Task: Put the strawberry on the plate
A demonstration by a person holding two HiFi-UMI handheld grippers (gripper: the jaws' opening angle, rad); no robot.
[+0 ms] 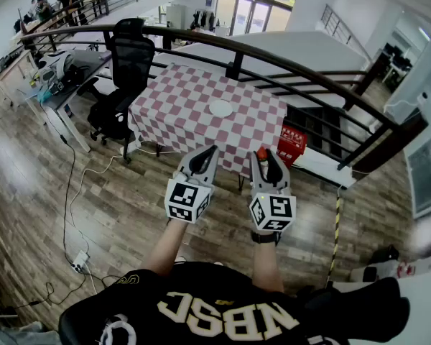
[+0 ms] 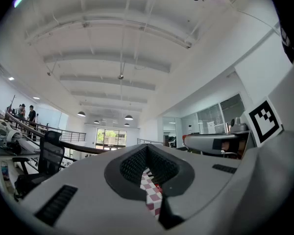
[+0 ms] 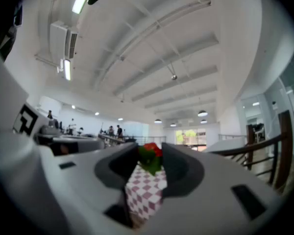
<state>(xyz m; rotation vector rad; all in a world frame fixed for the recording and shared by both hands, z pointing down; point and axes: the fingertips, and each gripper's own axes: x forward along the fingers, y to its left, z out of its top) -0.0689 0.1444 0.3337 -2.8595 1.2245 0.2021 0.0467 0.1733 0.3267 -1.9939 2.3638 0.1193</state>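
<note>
Checkered desk [image 1: 179,99] beyond a railing [image 1: 273,60], with white plate [image 1: 220,108] at its middle. Carrying step, by the look of it: strawberry [image 3: 152,151] pinched at the tips of right gripper [image 1: 267,162] jaws, well short of plate. Left gripper [image 1: 207,154] jaws together, empty. Next: reach over plate, lower, let go.

1 strawberry [image 1: 261,152], 1 plate [image 1: 220,108], 1 checkered table [image 1: 179,117], 1 left hand-held gripper [image 1: 211,151], 1 right hand-held gripper [image 1: 266,157].
</note>
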